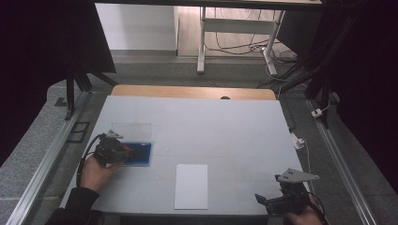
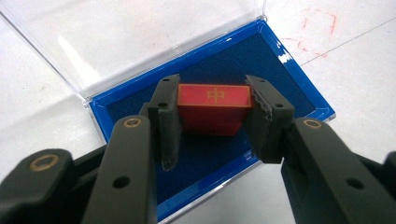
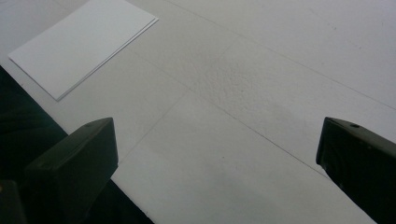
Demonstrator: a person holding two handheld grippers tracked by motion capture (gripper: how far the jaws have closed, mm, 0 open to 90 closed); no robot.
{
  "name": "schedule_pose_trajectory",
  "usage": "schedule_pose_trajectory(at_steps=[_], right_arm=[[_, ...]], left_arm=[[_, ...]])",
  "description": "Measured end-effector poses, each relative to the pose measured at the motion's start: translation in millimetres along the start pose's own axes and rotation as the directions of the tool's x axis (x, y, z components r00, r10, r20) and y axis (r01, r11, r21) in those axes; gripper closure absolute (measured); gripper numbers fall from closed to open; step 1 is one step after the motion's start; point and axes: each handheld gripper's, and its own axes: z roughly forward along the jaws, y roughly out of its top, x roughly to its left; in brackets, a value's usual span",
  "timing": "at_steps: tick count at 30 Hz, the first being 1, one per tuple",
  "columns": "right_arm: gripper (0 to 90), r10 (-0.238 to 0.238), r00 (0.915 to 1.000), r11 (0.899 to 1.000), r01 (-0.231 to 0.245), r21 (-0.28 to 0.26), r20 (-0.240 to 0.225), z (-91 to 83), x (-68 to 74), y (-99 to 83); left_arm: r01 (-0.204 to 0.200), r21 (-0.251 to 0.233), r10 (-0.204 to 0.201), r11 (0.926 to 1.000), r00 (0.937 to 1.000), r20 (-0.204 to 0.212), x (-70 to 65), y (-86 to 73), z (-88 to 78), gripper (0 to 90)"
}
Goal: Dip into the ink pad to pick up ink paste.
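A red block (image 2: 212,112) with a gold mark on its top face sits between the pads of my left gripper (image 2: 212,88), which is shut on it. The block hangs just over the dark blue lining of an open blue case (image 2: 299,88), whose clear lid (image 2: 116,42) lies folded back on the table. From above, the left gripper (image 1: 123,151) is over the case (image 1: 143,155) at the table's left. My right gripper (image 1: 263,201) stands open at the front right corner, and nothing is between its jaws (image 3: 215,154).
A white sheet of paper (image 1: 191,186) lies near the front edge in the middle, also seen to the right gripper's left (image 3: 79,46). The white tabletop (image 1: 211,126) ends in a wooden strip (image 1: 192,92) at the far side. Metal rails run along both sides.
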Motion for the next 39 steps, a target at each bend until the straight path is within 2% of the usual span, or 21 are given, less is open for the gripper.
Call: schedule_pose_trajectory(at_steps=[6,13,16,23,28,33,39], right_arm=[[0.0,0.000,1.0000,1.000,0.000,-0.001,0.000,0.0,-0.1,0.0],[0.0,0.001,1.0000,1.000,-0.001,-0.001,0.000,0.0,-0.1,0.0],[0.0,0.001,1.0000,1.000,-0.001,0.000,-0.001,0.0,-0.1,0.0],[0.0,0.000,1.0000,1.000,0.000,-0.001,-0.001,-0.1,-0.1,0.0],[0.0,-0.001,1.0000,1.000,0.001,-0.001,-0.001,-0.2,0.0,0.0],[0.0,0.000,1.0000,1.000,0.000,-0.001,-0.001,-0.2,0.0,0.0],[0.0,-0.002,1.0000,1.000,0.002,0.001,0.001,-0.1,0.1,0.0]], left_arm=[[0.009,0.000,-0.009,1.0000,0.9999,0.010,1.7,0.6,-0.8,58.2],[-0.005,0.000,0.005,1.0000,1.0000,0.003,0.7,1.4,-2.1,58.1],[-0.002,-0.015,0.002,0.9999,0.9999,0.016,0.6,2.0,-4.3,58.1],[-0.014,-0.031,0.014,0.9994,0.9999,0.010,-1.2,2.8,-8.2,58.0],[-0.008,-0.047,0.008,0.9989,0.9998,0.015,-1.8,2.7,-12.3,58.0],[0.003,-0.075,0.000,0.9971,0.9995,0.032,-3.0,2.4,-18.3,58.0],[-0.005,-0.100,0.009,0.9950,0.9989,0.046,-6.9,3.0,-23.3,58.0]])
